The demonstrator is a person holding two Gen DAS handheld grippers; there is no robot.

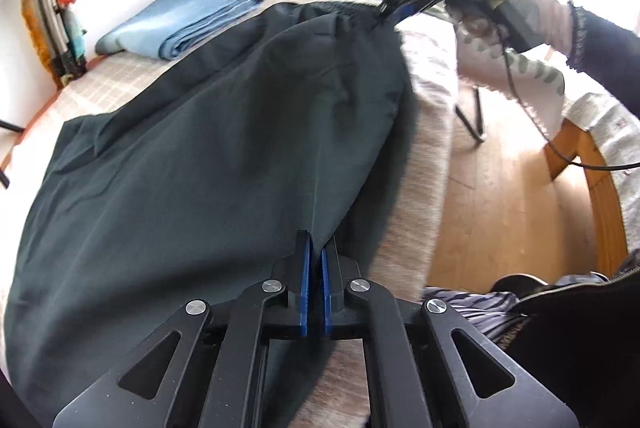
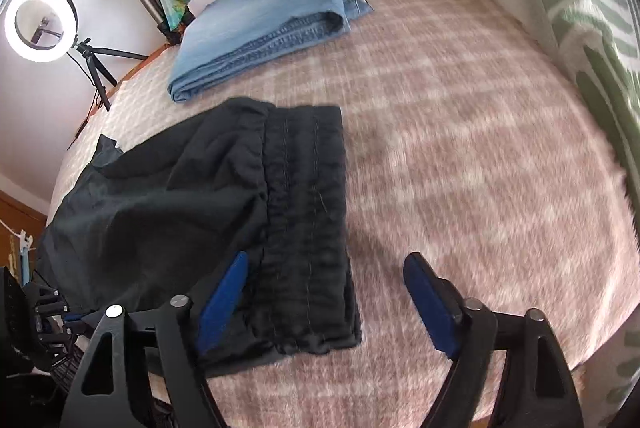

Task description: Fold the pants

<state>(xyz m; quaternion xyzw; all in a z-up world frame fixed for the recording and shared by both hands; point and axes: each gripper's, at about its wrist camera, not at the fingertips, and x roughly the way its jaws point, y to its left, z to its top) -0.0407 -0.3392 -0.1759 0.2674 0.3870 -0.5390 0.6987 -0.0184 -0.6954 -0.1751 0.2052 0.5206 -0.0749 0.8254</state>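
Dark green-black pants [image 1: 208,148] lie on a pink checked blanket [image 1: 132,76] over the bed. My left gripper [image 1: 316,252] is shut on a fold of the pants near the bed's edge. In the right wrist view the elastic waistband [image 2: 308,212] lies flat, and my right gripper [image 2: 324,268] is open with its jaws astride the waistband end, just above it. The right gripper also shows in the left wrist view [image 1: 386,13] at the waistband corner, held by a gloved hand.
Folded blue jeans [image 2: 264,24] lie at the back of the bed. A green-patterned pillow [image 2: 580,8] is at the right. A ring light on a tripod [image 2: 40,22] stands by the wall. Wooden floor [image 1: 500,196] lies beside the bed.
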